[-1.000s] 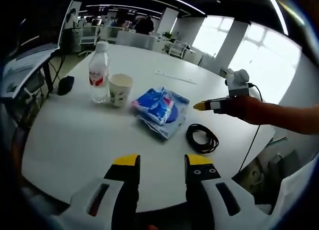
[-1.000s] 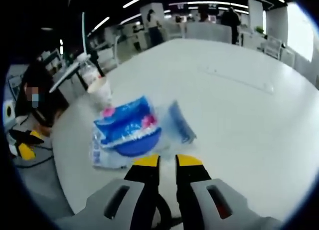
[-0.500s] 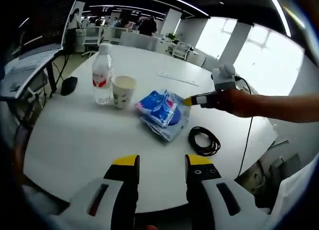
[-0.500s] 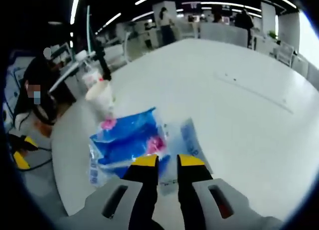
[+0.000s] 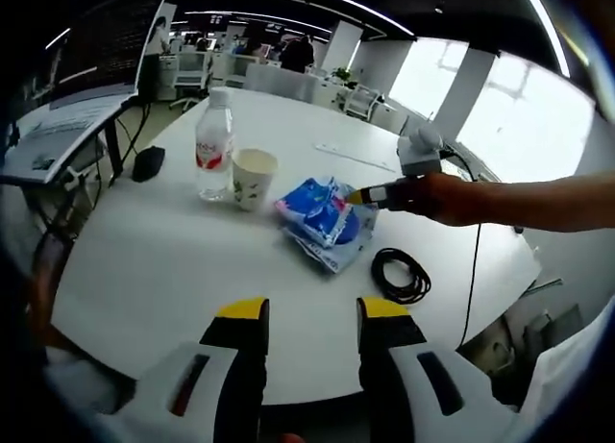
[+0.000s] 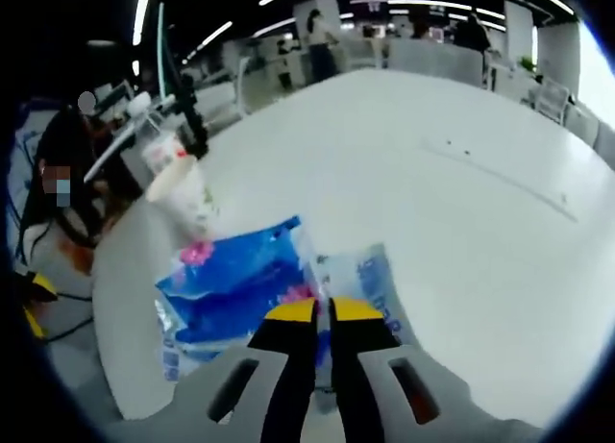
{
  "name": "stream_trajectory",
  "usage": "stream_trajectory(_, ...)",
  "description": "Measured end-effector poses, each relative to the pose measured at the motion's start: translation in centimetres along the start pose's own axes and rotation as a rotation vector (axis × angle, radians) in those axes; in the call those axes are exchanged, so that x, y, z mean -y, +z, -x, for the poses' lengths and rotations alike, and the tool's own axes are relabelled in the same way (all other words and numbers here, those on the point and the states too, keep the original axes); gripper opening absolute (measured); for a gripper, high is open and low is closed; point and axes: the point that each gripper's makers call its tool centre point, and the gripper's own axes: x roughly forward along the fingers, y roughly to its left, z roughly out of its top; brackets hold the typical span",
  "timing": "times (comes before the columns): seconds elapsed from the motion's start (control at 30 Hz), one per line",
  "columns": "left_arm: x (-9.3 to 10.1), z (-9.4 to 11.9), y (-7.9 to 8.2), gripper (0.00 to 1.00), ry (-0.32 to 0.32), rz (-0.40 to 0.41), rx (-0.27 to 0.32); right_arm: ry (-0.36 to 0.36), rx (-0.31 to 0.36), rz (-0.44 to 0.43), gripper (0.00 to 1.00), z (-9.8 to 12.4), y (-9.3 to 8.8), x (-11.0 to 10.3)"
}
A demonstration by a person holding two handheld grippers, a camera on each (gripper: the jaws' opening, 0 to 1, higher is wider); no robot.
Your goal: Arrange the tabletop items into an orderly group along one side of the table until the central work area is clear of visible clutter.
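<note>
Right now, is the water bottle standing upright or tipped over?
Upright. The water bottle stands on its base on the table, cap on top, beside the paper cup.

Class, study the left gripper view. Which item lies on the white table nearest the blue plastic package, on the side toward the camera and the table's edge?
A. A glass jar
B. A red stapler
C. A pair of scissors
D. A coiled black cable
D. A coiled black cable lies on the white table just beside the blue plastic package, while the paper cup and water bottle stand on the package's other side.
</note>
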Motion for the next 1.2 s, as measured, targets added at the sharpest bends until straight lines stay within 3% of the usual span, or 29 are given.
stream_trajectory(0.1, 0.3, 0.0, 0.0, 0.35, -0.002, -0.001, 0.001, 0.0, 0.0, 0.039, 0.0, 0.3, 0.0, -0.1)
stream_trajectory(0.33, 1.1, -0.6, -0.4, 0.35, -0.015, -0.006, -0.011, 0.015, 0.013, 0.024, 0.0, 1.5, -0.7, 0.0)
stream_trajectory(0.5, 1.6, -1.1, -0.4, 0.35, -0.026, -0.009, -0.015, -0.003, 0.021, -0.045, 0.0, 2.6, -1.8, 0.8)
stream_trajectory(0.9, 2.2, -1.4, -0.5, 0.35, -0.046, -0.021, -0.023, -0.061, 0.073, -0.113, 0.0, 6.0, -3.3, 1.9)
stream_trajectory(1.0, 2.3, -1.3, -0.4, 0.35, -0.048, -0.02, -0.016, -0.087, 0.112, -0.129, 0.0, 7.4, -3.3, 2.3)
stream_trajectory(1.2, 2.3, -1.5, -0.9, 0.35, -0.055, -0.007, -0.023, -0.13, 0.126, -0.176, 0.0, 9.1, -4.7, 3.7)
